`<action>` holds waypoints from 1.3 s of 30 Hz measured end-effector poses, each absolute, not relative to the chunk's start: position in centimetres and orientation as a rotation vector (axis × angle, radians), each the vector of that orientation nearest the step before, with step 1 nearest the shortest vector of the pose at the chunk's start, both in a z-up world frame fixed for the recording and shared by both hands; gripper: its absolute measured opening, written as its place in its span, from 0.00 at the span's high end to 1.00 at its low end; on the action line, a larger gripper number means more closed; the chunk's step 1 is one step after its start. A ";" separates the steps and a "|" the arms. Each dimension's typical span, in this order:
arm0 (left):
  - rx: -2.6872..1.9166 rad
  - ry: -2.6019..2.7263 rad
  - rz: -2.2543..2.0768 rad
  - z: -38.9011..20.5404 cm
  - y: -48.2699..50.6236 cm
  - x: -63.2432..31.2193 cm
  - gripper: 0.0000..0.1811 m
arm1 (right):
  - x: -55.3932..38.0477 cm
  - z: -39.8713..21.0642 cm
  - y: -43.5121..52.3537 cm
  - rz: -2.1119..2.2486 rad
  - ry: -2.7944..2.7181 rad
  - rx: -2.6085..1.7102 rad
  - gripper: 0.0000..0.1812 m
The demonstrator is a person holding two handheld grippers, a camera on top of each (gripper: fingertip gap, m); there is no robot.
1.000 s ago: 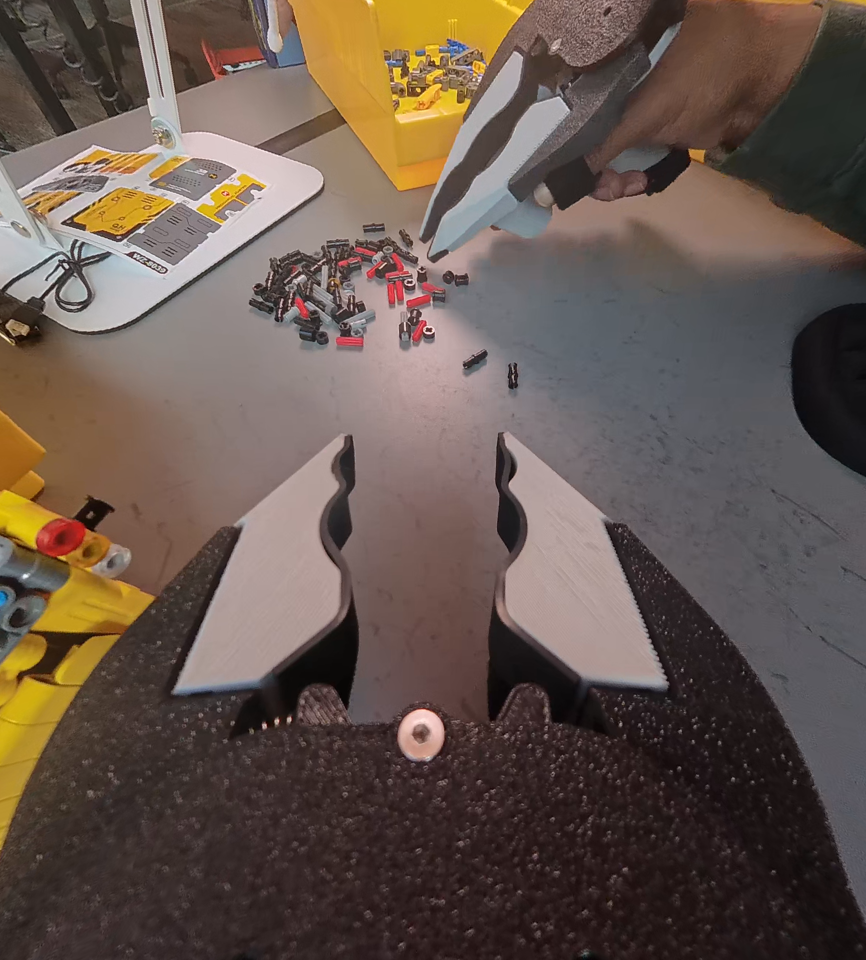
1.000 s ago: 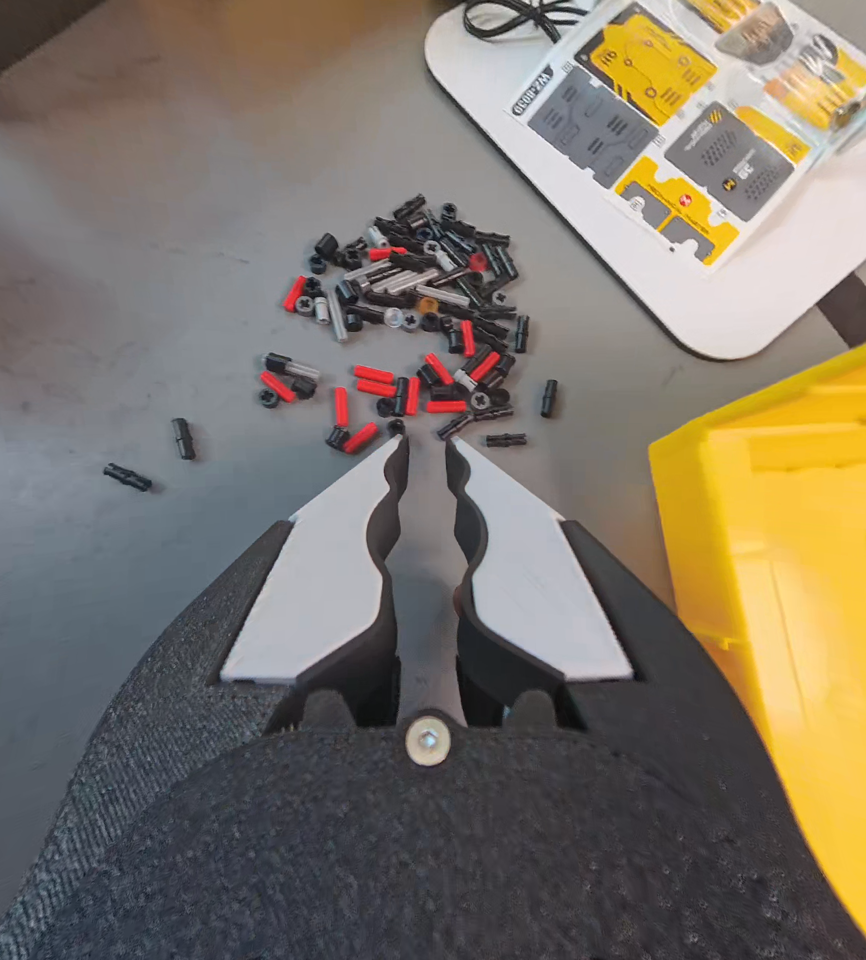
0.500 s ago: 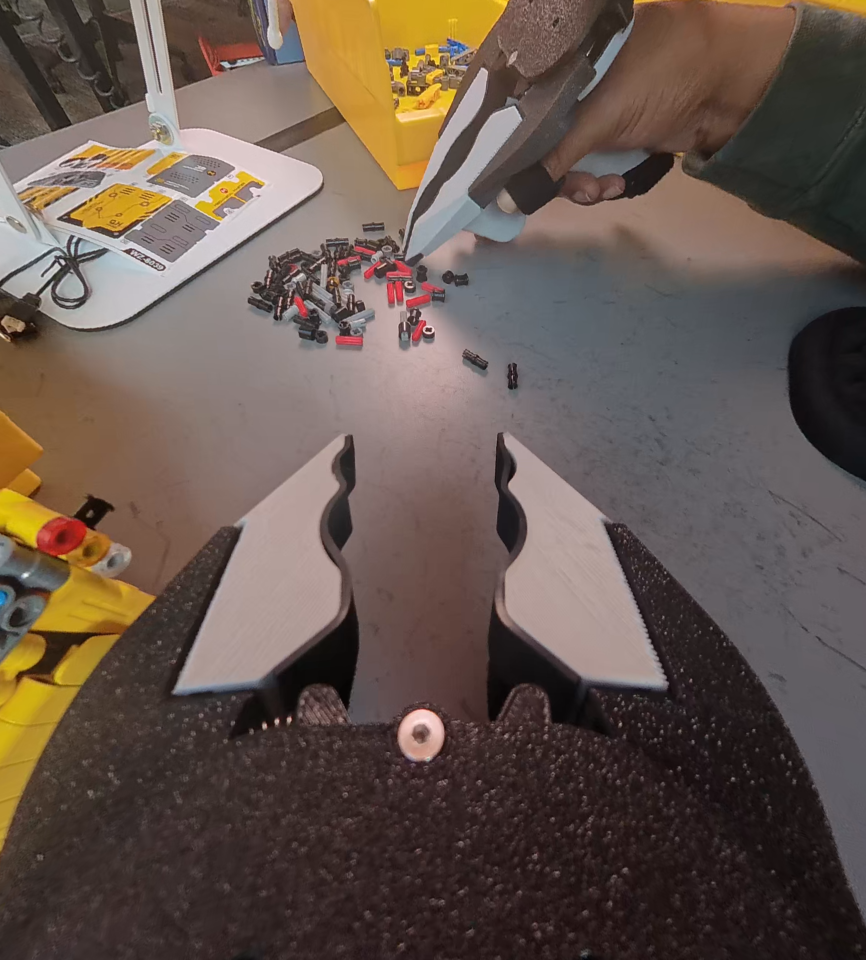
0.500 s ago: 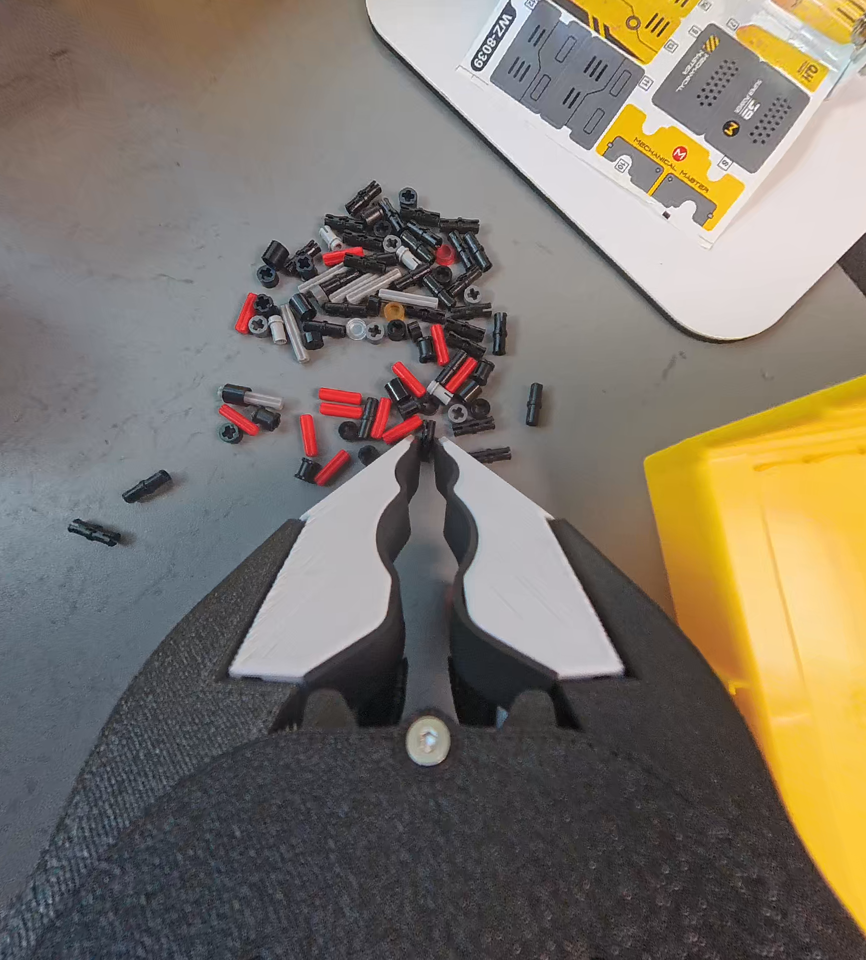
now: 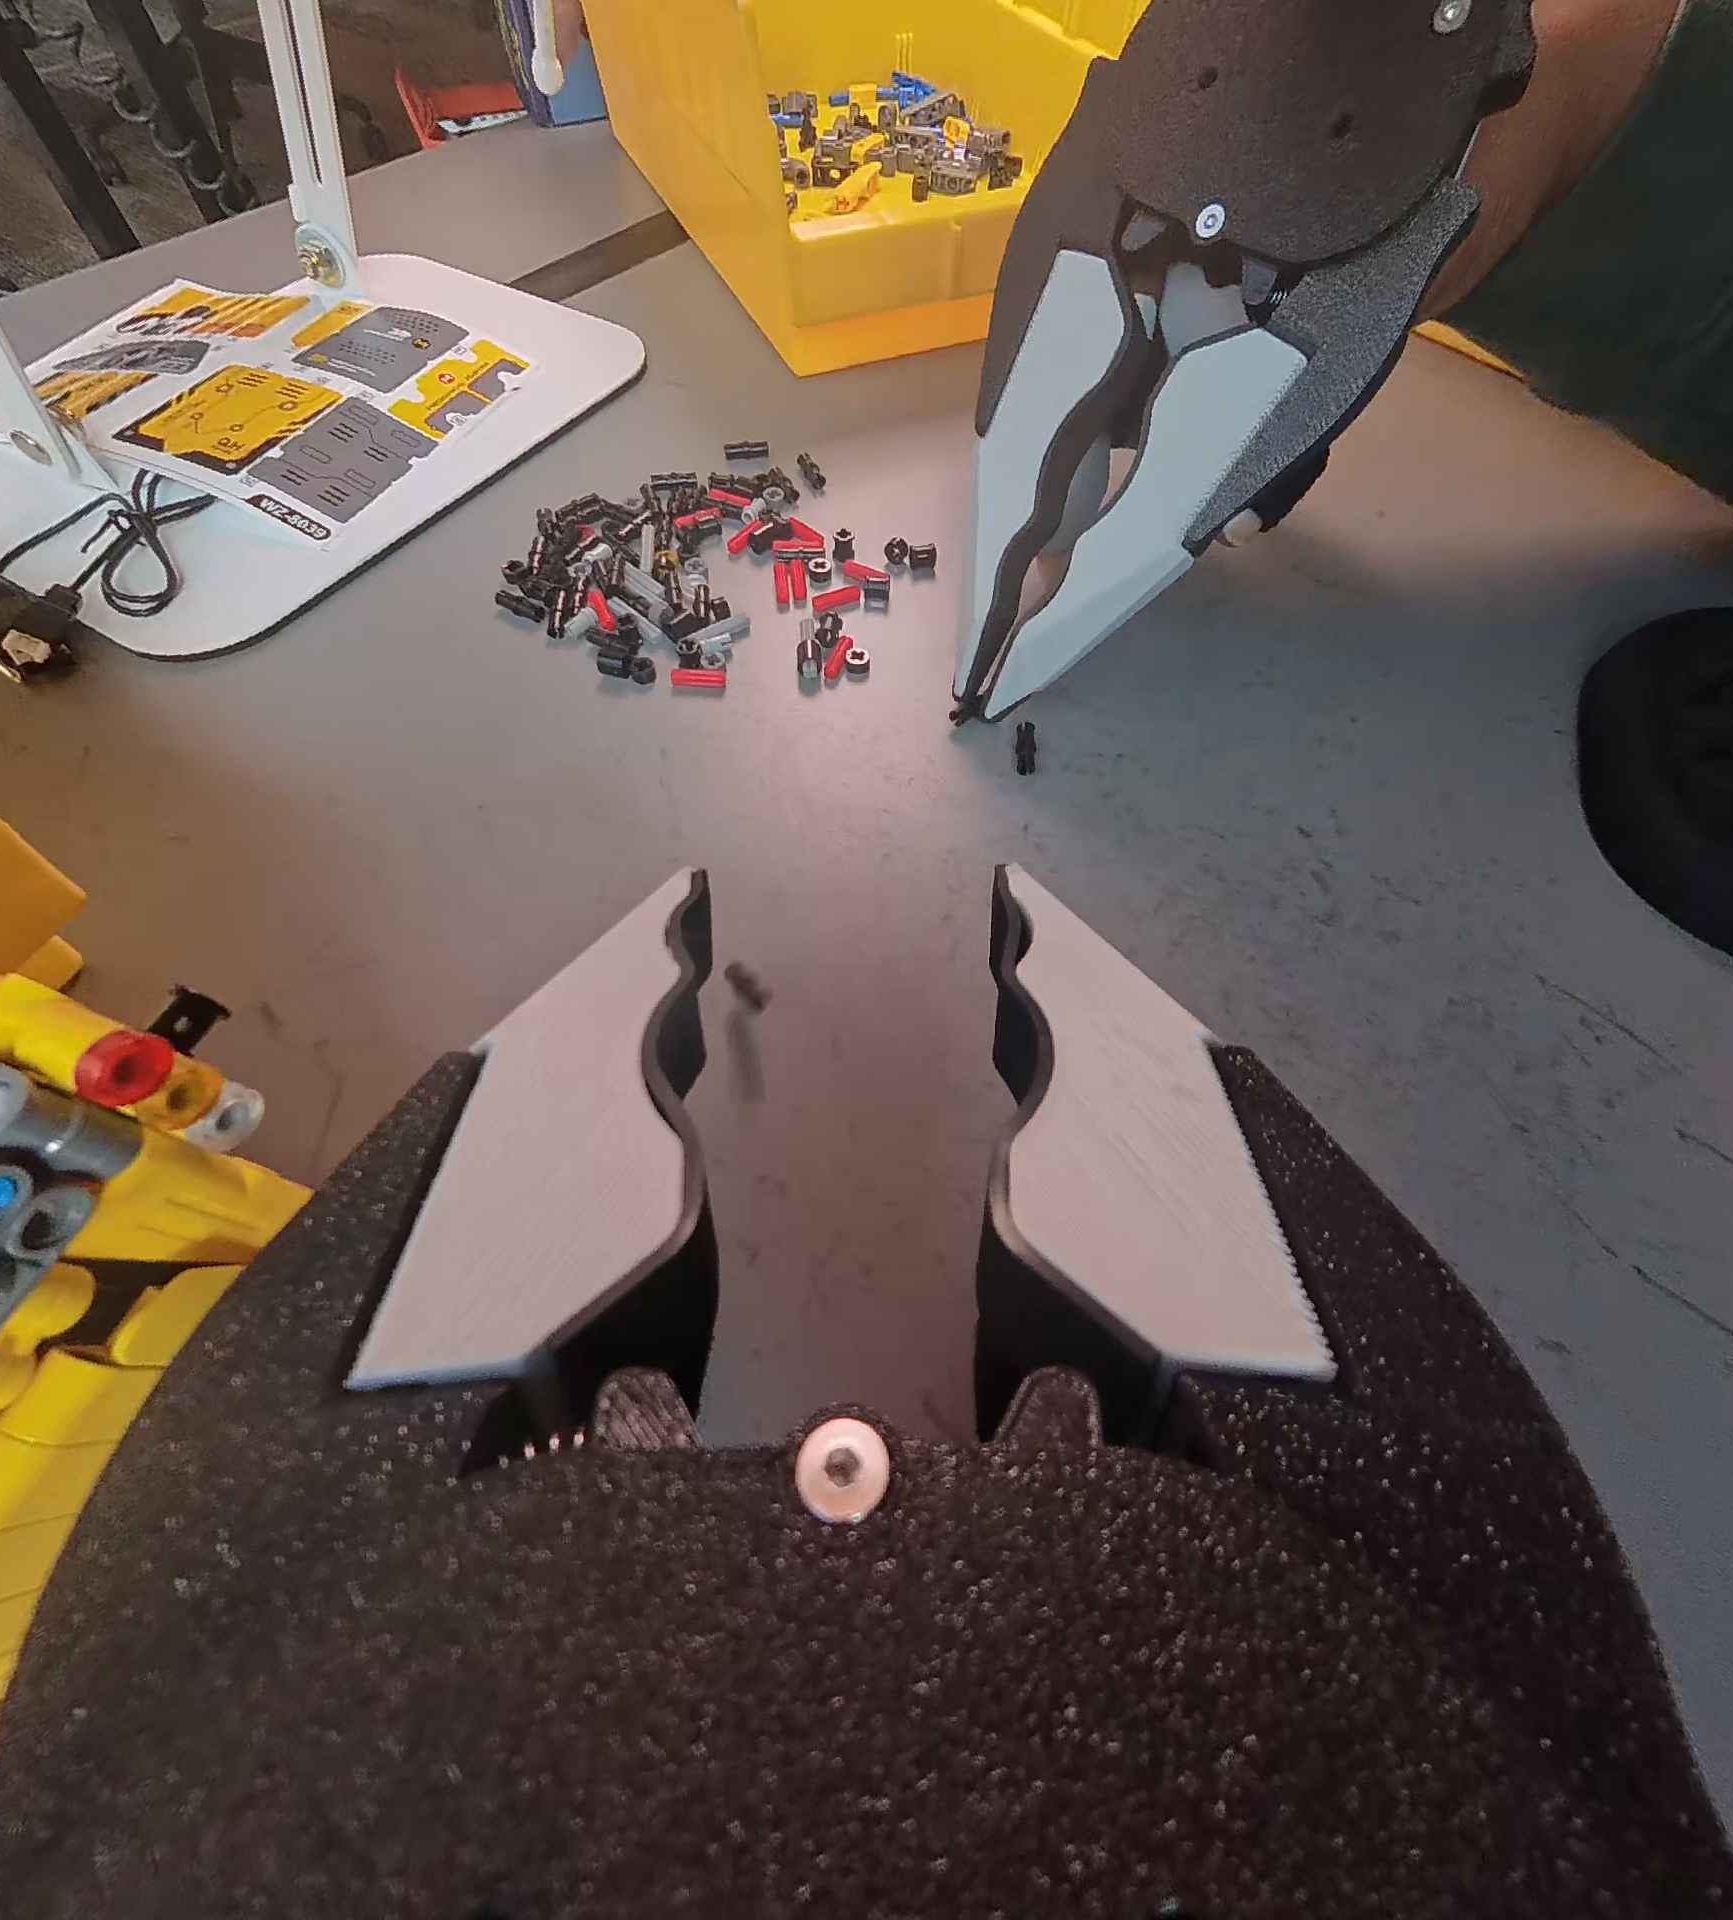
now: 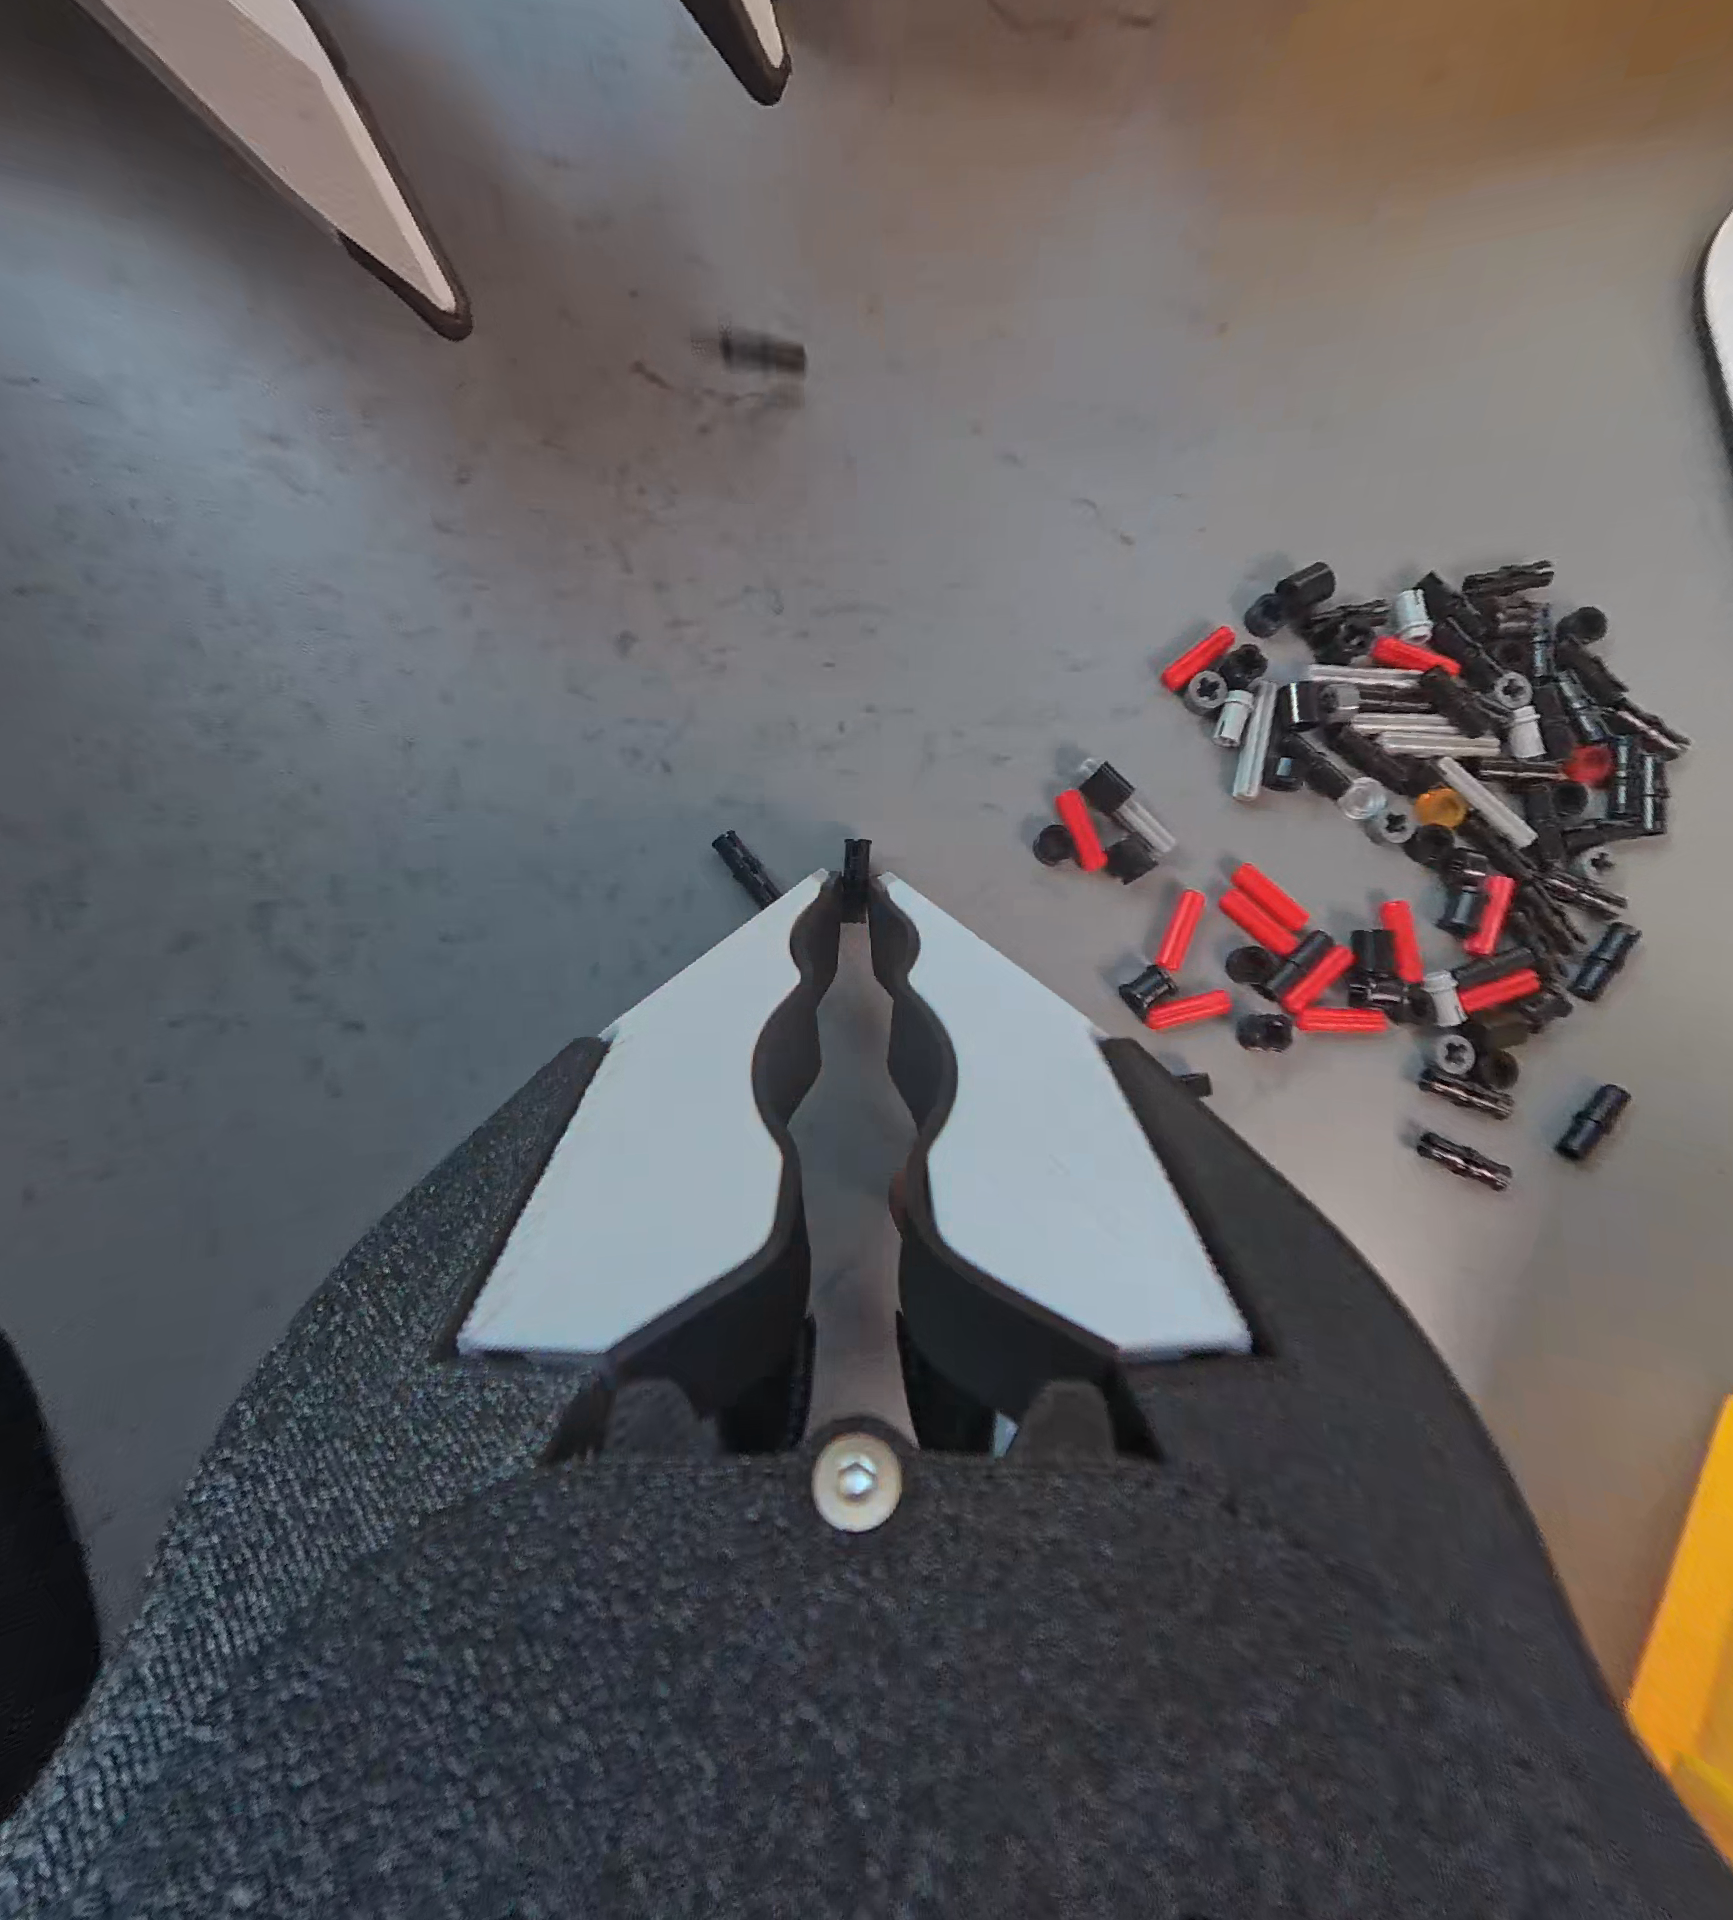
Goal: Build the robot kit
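A short black plastic connector pin [image 6: 855, 871] is pinched at centre frame by the right gripper [image 6: 853, 883]; the left gripper [image 5: 849, 904] is held wide apart, empty, above the grey tabletop [image 5: 1257, 935].

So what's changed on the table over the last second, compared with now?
The right gripper left the near edge of the pile of small pins, swung toward the bare table on its right and shut on a loose black pin. A second black pin lies beside it; a blurred third now sits between the left gripper's jaws. The left gripper stayed open; the pile, yellow bin and sticker sheet are unmoved.
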State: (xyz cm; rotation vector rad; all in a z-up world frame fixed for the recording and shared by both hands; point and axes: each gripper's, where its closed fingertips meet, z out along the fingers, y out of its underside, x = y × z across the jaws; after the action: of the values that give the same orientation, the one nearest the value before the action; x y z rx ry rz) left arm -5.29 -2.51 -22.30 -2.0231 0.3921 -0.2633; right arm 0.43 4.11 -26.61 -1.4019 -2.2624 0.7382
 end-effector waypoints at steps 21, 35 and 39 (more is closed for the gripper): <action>-1.650 0.254 -0.027 -8.9 -7.0 -16.0 0.73 | 0.1 -26.5 17.2 0.567 -1.628 -1.868 0.89; -1.586 -0.008 0.281 -2.9 -17.3 -24.1 0.74 | 0.2 -25.8 16.5 0.617 -1.666 -1.837 0.92; -1.805 -0.093 0.407 -6.3 -22.2 -26.8 0.78 | 1.0 -23.3 14.4 0.656 -1.700 -1.742 0.92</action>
State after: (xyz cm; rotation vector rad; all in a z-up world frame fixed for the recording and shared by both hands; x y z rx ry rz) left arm -26.82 -22.22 -6.35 -1.8046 -0.0928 0.4071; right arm 0.97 14.38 -23.34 -1.7420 -1.7004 0.6564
